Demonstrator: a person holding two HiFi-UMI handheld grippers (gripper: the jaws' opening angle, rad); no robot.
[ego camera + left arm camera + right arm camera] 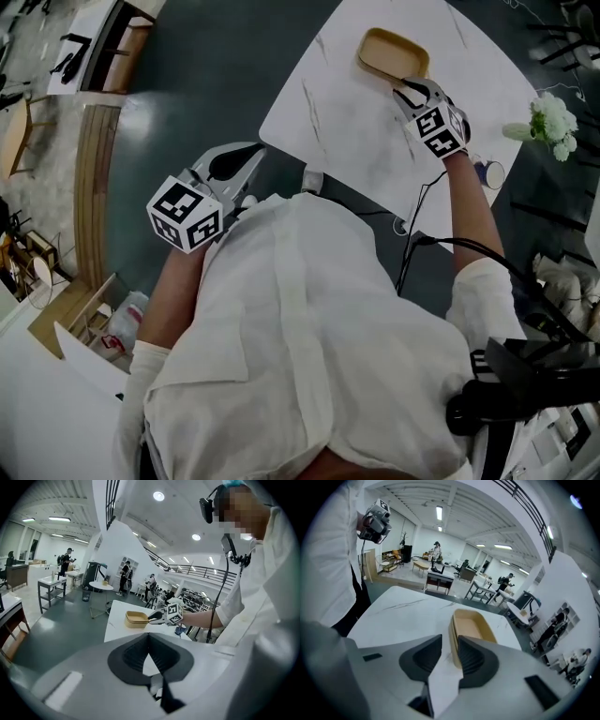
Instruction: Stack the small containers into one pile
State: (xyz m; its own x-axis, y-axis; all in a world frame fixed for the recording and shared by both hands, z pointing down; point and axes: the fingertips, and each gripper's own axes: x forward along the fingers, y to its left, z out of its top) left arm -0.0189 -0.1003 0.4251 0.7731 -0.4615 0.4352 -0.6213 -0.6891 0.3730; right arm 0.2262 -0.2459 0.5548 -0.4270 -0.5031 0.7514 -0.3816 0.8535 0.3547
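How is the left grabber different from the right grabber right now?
The left gripper has its jaws together with nothing between them. The right gripper has its jaws apart, astride the tan container's end wall. The left gripper is held back, off the white table, while the right gripper reaches over it. Both carry a marker cube.

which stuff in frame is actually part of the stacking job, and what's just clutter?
Job:
- tan containers, nested on the table
- right gripper, jaws apart astride their near wall
- left gripper, shut and empty, off the table

Lying about:
- white flowers
- small blue cup-like item at the table edge
- black cable
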